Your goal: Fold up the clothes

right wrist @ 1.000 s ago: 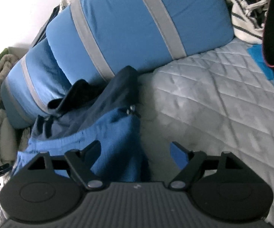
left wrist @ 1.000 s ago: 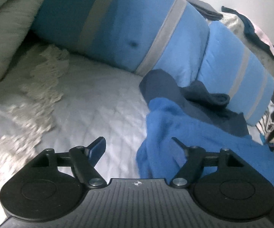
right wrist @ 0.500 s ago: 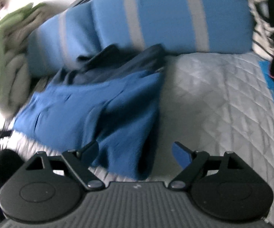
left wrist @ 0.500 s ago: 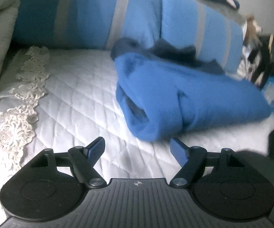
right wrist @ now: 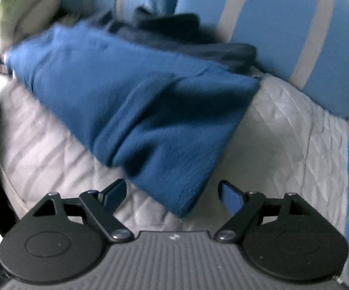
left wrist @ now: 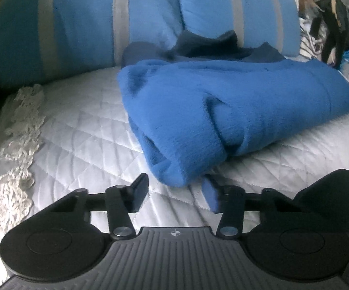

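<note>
A folded bright blue fleece garment [left wrist: 222, 111] lies on the quilted white bedspread [left wrist: 82, 145]; it also shows in the right wrist view [right wrist: 138, 111]. A dark navy garment [left wrist: 206, 46] lies behind it against the pillows, and shows in the right wrist view [right wrist: 174, 33] too. My left gripper [left wrist: 174, 193] is open and empty, just in front of the fleece's near left corner. My right gripper [right wrist: 172, 195] is open and empty, its jaws either side of the fleece's near right corner, not closed on it.
Blue pillows with grey stripes [left wrist: 82, 24] line the back of the bed. A cream lace throw [left wrist: 22, 133] lies at the left. Bags and clutter [left wrist: 331, 19] sit at the far right. A pale green and cream blanket [right wrist: 12, 2] is piled at the left.
Both grippers have pulled back and lowered toward the near edge of the folded fleece. The fleece now lies flat and folded. Both grippers stay open.
</note>
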Tool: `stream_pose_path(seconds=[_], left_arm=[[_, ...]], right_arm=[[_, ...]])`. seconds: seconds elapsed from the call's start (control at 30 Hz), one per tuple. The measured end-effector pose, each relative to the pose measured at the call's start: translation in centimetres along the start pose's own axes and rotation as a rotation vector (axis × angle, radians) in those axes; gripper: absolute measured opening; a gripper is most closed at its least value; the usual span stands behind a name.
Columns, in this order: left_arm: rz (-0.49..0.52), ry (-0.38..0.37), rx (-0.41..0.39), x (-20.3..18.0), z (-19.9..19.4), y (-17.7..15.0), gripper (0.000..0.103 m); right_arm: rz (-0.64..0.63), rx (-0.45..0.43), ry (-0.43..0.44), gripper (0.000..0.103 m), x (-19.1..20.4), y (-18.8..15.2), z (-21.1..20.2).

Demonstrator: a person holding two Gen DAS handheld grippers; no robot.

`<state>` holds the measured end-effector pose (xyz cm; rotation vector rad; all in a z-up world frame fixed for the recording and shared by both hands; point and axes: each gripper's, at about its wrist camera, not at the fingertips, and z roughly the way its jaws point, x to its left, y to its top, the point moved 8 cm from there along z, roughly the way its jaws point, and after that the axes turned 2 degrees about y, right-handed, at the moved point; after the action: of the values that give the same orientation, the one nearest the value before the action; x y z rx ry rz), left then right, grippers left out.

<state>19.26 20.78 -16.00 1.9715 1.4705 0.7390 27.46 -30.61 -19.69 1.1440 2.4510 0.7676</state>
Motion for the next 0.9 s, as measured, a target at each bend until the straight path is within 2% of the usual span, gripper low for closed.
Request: stream_pose_path(seconds=[0.07, 0.1, 0.13, 0.17, 0.2, 0.27, 0.5, 0.63, 0.73, 0.9], left_arm=[[0.023, 0.013, 0.003, -0.3, 0.1, 0.1, 0.021], [0.040, 0.018, 0.004, -0.5, 0.2, 0.2, 0.014], [0.064, 0.028, 0.008, -0.8, 0.2, 0.3, 0.010], [0.092, 0.039, 0.013, -1.1, 0.3, 0.4, 0.009], [0.118, 0.049, 0.012, -1.2, 0.1, 0.5, 0.008], [0.156, 0.064, 0.005, -1.2, -0.3, 0.8, 0.007], [0.265, 0.094, -0.028, -0.3, -2.8, 3.2, 0.007], [0.358, 0.118, -0.031, -0.6, -3.3, 4.1, 0.007], [0.389, 0.115, -0.008, -0.8, -2.5, 3.4, 0.007], [0.340, 0.079, 0.043, -0.8, -0.5, 0.2, 0.007]], right_arm=[[-0.071, 0.032, -0.026, 0.078, 0.7, -0.2, 0.9], [-0.095, 0.037, -0.038, 0.069, 0.9, -0.3, 1.1], [-0.118, 0.047, -0.054, 0.054, 1.1, -0.4, 1.3], [-0.140, 0.056, -0.072, 0.041, 1.3, -0.6, 1.4], [-0.157, 0.060, -0.093, 0.024, 1.2, -0.6, 1.5], [-0.160, 0.043, -0.113, 0.015, 0.9, -0.4, 0.9], [-0.190, -0.057, -0.182, 0.010, -0.1, 2.3, -2.8], [-0.200, -0.081, -0.194, 0.009, -0.6, 3.5, -4.3], [-0.203, -0.063, -0.184, 0.009, -0.7, 3.1, -4.0], [-0.189, -0.008, -0.143, 0.009, -0.3, 0.8, -1.6]])
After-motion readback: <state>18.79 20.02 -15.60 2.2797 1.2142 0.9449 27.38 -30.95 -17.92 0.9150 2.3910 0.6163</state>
